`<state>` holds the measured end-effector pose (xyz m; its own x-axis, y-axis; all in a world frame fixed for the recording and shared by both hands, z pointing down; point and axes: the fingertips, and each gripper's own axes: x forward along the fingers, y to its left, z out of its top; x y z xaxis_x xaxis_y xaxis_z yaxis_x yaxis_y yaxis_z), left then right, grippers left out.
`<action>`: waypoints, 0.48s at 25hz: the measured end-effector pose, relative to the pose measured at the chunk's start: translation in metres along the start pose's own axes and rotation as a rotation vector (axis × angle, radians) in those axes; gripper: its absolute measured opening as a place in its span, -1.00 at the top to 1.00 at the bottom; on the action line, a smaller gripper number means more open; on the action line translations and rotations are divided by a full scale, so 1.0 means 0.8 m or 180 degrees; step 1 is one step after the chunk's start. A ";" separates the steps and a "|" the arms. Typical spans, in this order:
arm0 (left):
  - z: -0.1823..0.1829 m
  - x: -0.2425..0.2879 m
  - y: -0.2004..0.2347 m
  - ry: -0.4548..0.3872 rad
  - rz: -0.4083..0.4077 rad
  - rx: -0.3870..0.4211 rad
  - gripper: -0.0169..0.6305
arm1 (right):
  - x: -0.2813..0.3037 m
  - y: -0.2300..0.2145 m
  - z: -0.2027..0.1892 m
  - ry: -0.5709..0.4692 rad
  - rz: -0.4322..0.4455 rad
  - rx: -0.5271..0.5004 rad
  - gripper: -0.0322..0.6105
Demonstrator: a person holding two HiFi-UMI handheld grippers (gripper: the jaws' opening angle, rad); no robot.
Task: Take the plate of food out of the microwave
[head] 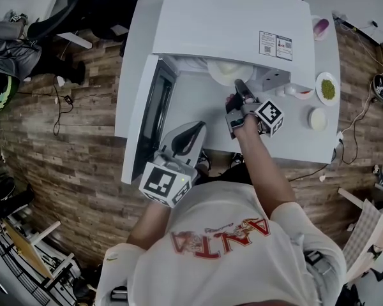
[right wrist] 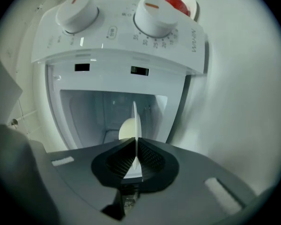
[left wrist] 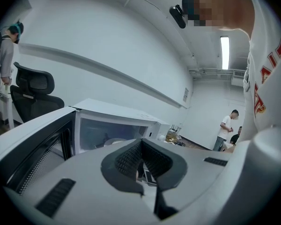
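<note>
The white microwave (head: 230,18) stands on a white table with its door (head: 143,120) swung open to the left. A white plate (head: 225,71) with pale food sits at the cavity's mouth. My right gripper (head: 239,85) reaches into the opening and is shut on the plate's near rim. In the right gripper view the rim (right wrist: 135,121) runs edge-on between the pads of the right gripper (right wrist: 136,146), with the pale food (right wrist: 126,129) beside it. My left gripper (head: 195,131) hangs by the open door, shut and holding nothing; its view shows the left gripper (left wrist: 141,142) facing the cavity and the plate (left wrist: 113,142).
Right of the microwave lie a dish of green food (head: 327,88), a small white bowl (head: 317,118) and a red-and-white dish (head: 303,93). Two knobs (right wrist: 154,15) sit on the control panel. An office chair (head: 83,5) stands far left; people (left wrist: 227,125) stand in the background.
</note>
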<state>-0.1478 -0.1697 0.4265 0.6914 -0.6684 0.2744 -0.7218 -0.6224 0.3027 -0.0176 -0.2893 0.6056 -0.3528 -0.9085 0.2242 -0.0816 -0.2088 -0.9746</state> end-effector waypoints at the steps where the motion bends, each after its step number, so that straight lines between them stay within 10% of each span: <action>1: 0.000 0.001 -0.004 -0.0001 -0.0025 0.0010 0.92 | -0.008 0.002 -0.002 0.0032 0.0016 -0.0009 0.85; 12: 0.004 0.028 -0.056 0.0040 -0.0319 0.0125 0.92 | -0.137 -0.023 -0.006 0.0527 -0.0051 -0.0034 0.85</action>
<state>-0.1002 -0.1576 0.4163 0.7603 -0.5971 0.2560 -0.6496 -0.7015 0.2931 0.0185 -0.1844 0.5985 -0.5000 -0.8329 0.2374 -0.0980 -0.2180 -0.9710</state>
